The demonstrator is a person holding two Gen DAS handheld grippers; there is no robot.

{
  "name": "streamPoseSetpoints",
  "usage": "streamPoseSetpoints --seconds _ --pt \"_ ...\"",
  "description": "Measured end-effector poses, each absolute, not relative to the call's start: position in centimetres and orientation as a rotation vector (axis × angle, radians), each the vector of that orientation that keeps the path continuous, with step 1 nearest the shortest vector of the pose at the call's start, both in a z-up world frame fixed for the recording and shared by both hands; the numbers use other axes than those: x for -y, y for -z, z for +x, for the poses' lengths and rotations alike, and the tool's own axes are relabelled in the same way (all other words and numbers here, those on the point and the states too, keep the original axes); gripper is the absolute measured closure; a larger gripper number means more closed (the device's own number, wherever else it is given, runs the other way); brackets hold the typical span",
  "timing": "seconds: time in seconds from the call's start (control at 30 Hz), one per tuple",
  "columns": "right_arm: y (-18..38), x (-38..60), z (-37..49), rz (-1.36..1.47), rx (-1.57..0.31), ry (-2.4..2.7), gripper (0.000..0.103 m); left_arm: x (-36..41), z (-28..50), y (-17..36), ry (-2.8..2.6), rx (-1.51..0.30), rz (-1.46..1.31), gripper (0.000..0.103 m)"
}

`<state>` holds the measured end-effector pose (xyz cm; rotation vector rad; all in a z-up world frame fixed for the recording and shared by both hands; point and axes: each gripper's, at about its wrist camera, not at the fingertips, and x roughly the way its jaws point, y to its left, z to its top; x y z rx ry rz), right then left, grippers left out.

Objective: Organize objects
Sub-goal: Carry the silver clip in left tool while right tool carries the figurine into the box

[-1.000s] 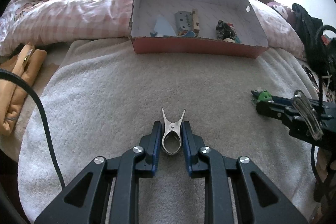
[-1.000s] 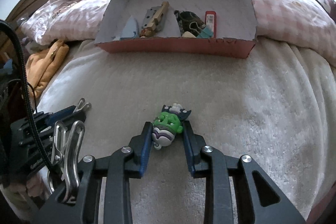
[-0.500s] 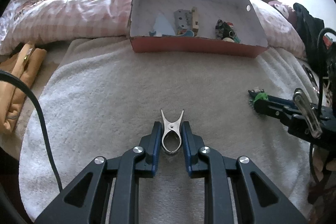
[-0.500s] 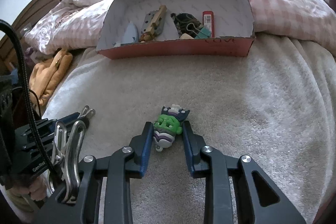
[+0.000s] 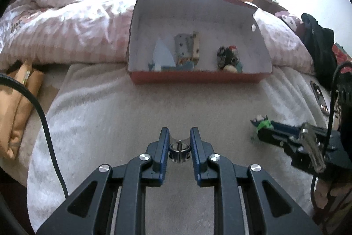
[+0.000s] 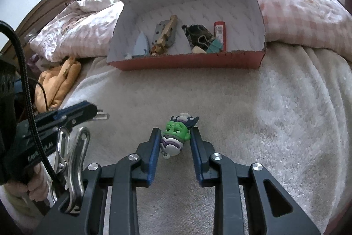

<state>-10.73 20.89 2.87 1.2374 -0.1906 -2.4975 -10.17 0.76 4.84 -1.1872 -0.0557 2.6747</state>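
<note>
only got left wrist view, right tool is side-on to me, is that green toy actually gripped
Observer: Yes. In the right wrist view the green toy sits between the right tool's fingers, with both pads on its sides.
Operator: my clip looks end-on here, does it stick out in front
Observer: Yes. The metal clip's two tips poke out past the left tool's fingertips.
</note>
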Motion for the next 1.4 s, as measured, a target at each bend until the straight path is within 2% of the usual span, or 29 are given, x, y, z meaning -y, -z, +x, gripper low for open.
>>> streamPoseSetpoints --seconds 0.7,1.4 --pt "-7.5 -20.9 -15.2 1.090 0.153 2.561 0.075 -3.1 -18.2 -10.6 -2.711 0.006 -0.984 0.085" --pt "-8.3 -21.3 -25.6 1.008 0.129 2.638 0.075 -5.5 -28.5 -8.0 -2.758 -0.074 -0.980 0.085"
